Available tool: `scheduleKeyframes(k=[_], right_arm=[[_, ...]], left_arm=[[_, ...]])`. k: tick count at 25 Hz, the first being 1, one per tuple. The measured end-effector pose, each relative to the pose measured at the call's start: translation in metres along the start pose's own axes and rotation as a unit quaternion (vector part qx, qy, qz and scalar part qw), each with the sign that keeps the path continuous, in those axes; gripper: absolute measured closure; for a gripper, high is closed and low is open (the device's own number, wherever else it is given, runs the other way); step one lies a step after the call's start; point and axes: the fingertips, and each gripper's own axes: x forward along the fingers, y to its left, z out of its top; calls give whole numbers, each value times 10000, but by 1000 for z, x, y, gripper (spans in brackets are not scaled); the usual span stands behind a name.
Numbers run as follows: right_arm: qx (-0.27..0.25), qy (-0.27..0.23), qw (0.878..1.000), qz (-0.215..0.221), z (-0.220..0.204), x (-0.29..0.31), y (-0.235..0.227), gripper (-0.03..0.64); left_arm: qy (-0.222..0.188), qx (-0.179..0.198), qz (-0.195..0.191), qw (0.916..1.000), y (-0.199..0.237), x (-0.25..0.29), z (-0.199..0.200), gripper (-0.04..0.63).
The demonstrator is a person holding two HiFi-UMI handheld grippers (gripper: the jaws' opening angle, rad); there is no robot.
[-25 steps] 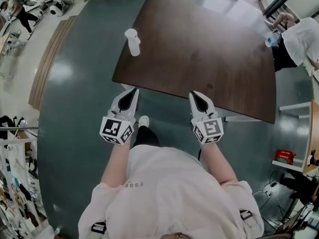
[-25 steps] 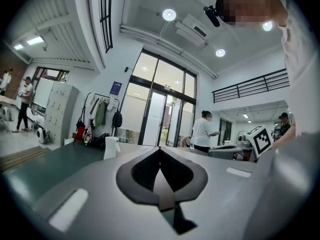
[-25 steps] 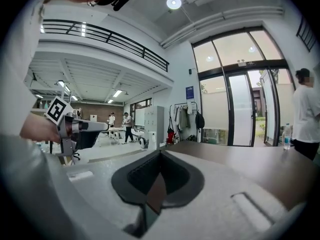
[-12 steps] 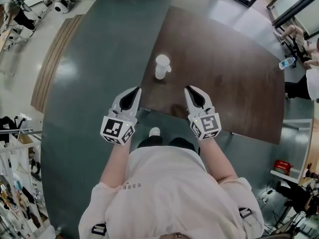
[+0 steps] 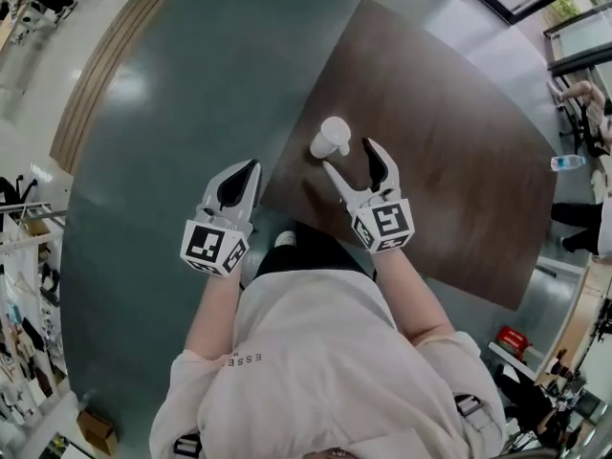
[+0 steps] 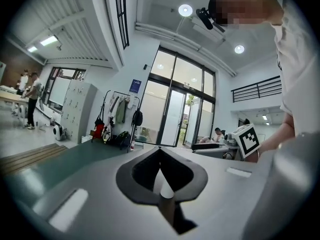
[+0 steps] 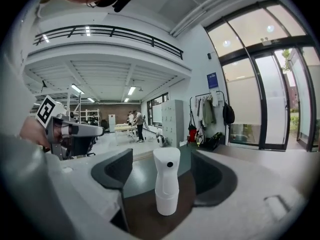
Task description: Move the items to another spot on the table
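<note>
A white spray bottle (image 5: 332,138) stands upright near the near-left edge of the dark brown table (image 5: 449,151). In the right gripper view the spray bottle (image 7: 166,186) stands just ahead, between the two spread jaws, untouched by either. My right gripper (image 5: 355,165) is over the table edge just short of the bottle, its jaws opening wide. My left gripper (image 5: 241,179) hangs over the floor left of the table, jaws together and empty; in the left gripper view the left gripper (image 6: 161,170) shows its jaws meeting at the tips.
The table edge (image 5: 296,185) runs diagonally past my right gripper. A clear water bottle (image 5: 566,163) lies at the table's far right, beside seated people. Grey-green floor (image 5: 182,113) surrounds the table. A coat rack and lockers (image 6: 117,119) stand by the glass doors.
The view swung so the table and bottle came closer and to the right. My right gripper moved up to the bottle and its jaws opened. The left gripper stayed shut.
</note>
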Motion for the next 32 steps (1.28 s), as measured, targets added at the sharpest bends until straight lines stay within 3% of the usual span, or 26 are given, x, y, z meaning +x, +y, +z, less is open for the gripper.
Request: scheduleKeyframes(k=[9, 13, 14, 16, 21, 26, 32], right_arm=[[78, 385, 9976, 576, -25, 69, 8, 273], [28, 403, 9972, 622, -27, 80, 10, 278], [3, 406, 9973, 606, -27, 82, 11, 299], [-45, 410, 9977, 543, -29, 83, 11, 411], [-73, 460, 9976, 518, -34, 89, 18, 431], [-109, 331, 9990, 285, -16, 75, 27, 433], [-90, 194, 9987, -457, 2, 21, 16, 433]], left_arm=[[110, -241, 416, 9988, 38, 10, -19, 581], [160, -330, 441, 9984, 41, 15, -22, 581], [182, -345, 437, 9983, 43, 15, -22, 581], [205, -341, 422, 9983, 46, 14, -25, 581], [204, -319, 346, 9987, 61, 9, -26, 581], [156, -210, 28, 9997, 59, 2, -13, 581], [232, -16, -750, 9969, 25, 7, -4, 581]])
